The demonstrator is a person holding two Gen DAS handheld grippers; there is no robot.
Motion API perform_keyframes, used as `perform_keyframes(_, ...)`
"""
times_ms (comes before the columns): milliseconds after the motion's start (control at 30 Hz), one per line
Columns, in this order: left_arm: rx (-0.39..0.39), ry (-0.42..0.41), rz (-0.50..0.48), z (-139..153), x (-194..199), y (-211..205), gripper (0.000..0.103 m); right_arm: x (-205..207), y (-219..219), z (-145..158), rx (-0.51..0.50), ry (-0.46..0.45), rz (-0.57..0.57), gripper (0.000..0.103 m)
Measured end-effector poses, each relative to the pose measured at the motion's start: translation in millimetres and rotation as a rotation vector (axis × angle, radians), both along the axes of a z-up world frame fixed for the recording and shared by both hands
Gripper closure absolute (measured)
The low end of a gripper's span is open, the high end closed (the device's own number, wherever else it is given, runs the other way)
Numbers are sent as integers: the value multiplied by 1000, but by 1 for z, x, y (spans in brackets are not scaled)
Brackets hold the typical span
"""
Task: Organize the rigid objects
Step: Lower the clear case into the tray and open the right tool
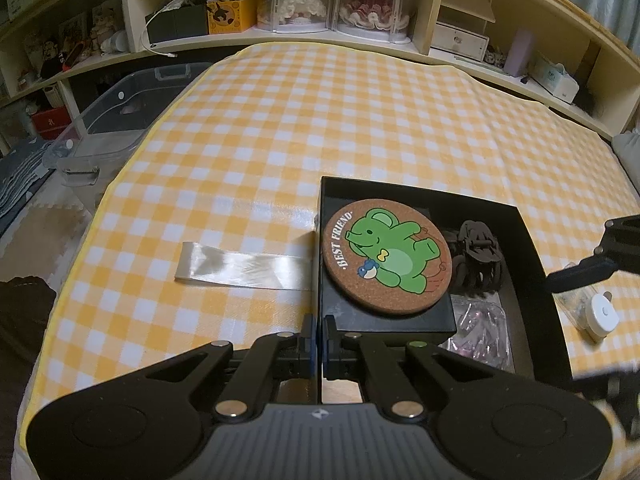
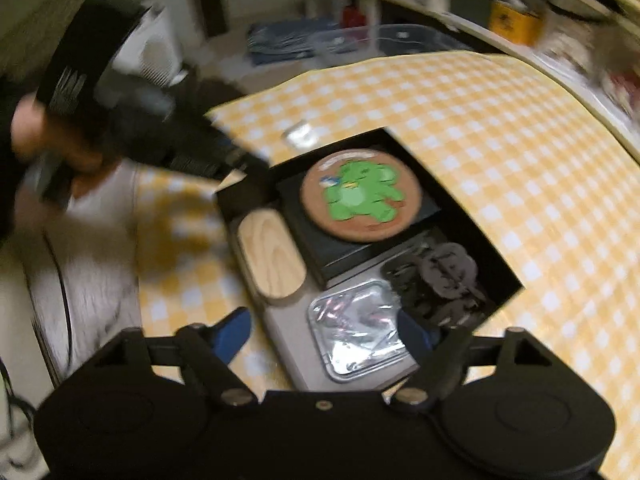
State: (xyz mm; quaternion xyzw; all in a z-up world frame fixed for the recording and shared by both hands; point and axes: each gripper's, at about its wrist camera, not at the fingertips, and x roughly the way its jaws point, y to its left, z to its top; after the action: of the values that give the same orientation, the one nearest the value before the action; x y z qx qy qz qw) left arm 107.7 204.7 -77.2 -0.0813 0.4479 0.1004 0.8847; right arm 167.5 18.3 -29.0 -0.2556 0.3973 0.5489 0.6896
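Observation:
A black open box (image 1: 532, 264) sits on the yellow checked table. Inside it a round cork coaster with a green bear (image 1: 386, 256) lies on a smaller black box (image 1: 384, 318), beside a dark hair claw (image 1: 478, 254) and a clear packet (image 1: 480, 320). My left gripper (image 1: 319, 340) is shut on the black box's near left wall. In the right wrist view, blurred, my right gripper (image 2: 324, 334) is open above the clear packet (image 2: 356, 332), with a wooden oval piece (image 2: 274, 260), the coaster (image 2: 360, 196) and the hair claw (image 2: 444, 276) in the box (image 2: 500, 276).
A shiny ribbon strip (image 1: 244, 266) lies on the cloth left of the box. A small white round object (image 1: 604, 314) lies to the box's right. A clear storage bin (image 1: 116, 120) stands off the table's left edge. Shelves with clutter (image 1: 304, 4) run along the back.

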Motion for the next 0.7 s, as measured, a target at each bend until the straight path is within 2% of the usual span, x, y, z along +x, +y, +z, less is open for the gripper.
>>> perform_keyframes(67, -2, 0, 1, 0, 0, 0, 100, 6, -1, 1, -8, 12, -46, 36)
perform_keyframes(233, -2, 0, 1, 0, 0, 0, 100, 5, -4, 4, -14, 10, -86, 37)
perform_keyframes(467, -1, 0, 1, 0, 0, 0, 100, -7, -26, 19, 48, -15, -169, 33)
perform_keyframes(700, 14, 4, 1, 1, -1, -1, 100, -15, -71, 27, 101, -31, -342, 29)
